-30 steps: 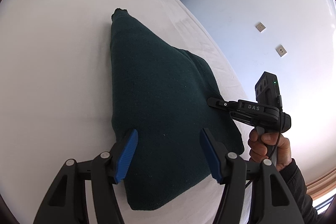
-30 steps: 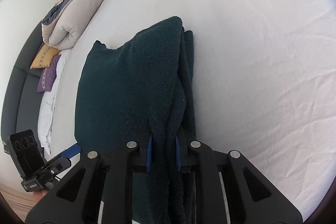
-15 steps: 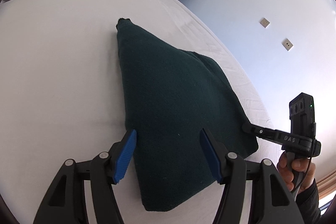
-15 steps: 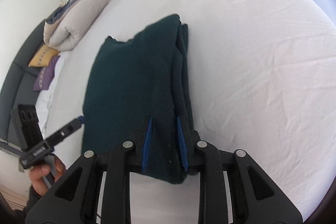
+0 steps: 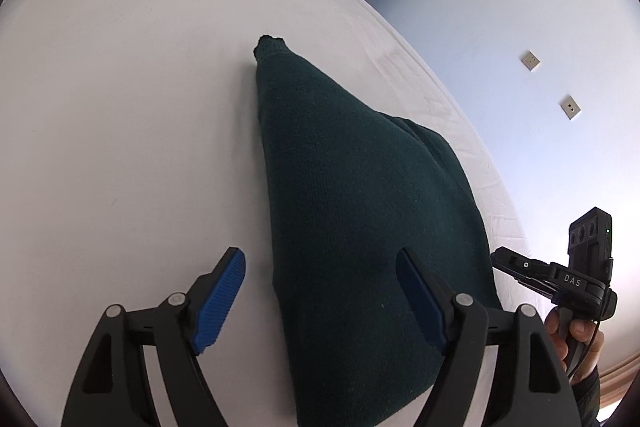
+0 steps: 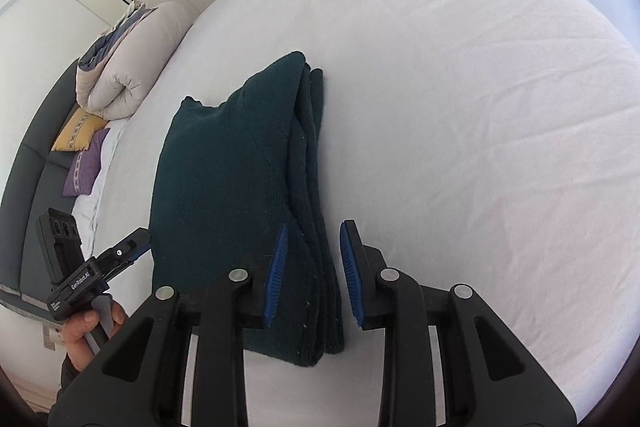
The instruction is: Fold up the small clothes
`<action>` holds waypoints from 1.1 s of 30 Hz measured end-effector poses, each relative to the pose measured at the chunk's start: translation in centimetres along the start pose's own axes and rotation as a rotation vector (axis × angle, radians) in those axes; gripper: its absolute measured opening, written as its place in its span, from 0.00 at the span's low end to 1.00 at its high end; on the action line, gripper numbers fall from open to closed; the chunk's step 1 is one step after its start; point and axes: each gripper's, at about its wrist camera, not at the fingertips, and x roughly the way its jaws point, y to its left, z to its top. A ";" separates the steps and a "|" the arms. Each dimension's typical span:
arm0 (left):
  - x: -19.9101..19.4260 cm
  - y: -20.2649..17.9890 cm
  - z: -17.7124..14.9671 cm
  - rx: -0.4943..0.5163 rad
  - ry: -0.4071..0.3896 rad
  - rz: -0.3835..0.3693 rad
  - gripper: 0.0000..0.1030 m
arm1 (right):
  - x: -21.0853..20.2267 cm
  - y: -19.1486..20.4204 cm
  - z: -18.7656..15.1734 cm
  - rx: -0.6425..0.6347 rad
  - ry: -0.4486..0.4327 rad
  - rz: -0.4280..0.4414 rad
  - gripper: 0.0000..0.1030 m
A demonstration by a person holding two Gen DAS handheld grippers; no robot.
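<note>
Left tool (image 5: 320,297): jaws opening, wide, blue pads astride near edge of garment, not pressing it.
Right tool (image 6: 312,271): jaws opening, narrow gap, stacked side edge of garment between pads, pads clear of cloth.
Dark green knit garment (image 6: 232,187): folded, flat on white bed sheet (image 6: 460,107), near its edge.
Rolled duvet (image 6: 132,67), yellow pillow (image 6: 78,131), purple pillow (image 6: 84,171): at bed head.

The left gripper (image 5: 320,301) is pointing steeply downward at the bottom of its own view, its jaws opening wide, its blue pads (image 5: 218,303) touching nothing. The right gripper (image 6: 312,273) is angling down likewise, jaws opening, pads clear. A hand (image 6: 86,331) is gripping each handle.
</note>
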 end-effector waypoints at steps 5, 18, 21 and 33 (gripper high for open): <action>3.0 -0.5 1.0 -0.025 0.094 -0.039 0.80 | 3.5 -0.1 2.5 0.049 0.059 0.048 0.29; 4.4 -0.2 1.8 -0.024 0.169 -0.003 0.64 | 8.6 -0.6 5.6 0.222 0.112 0.272 0.60; 4.3 -0.2 1.8 -0.021 0.171 0.004 0.64 | 8.3 -1.0 5.6 0.231 0.103 0.302 0.63; 2.9 -1.6 1.7 0.001 0.170 0.082 0.40 | 10.1 10.3 3.7 -0.311 0.073 -0.332 0.20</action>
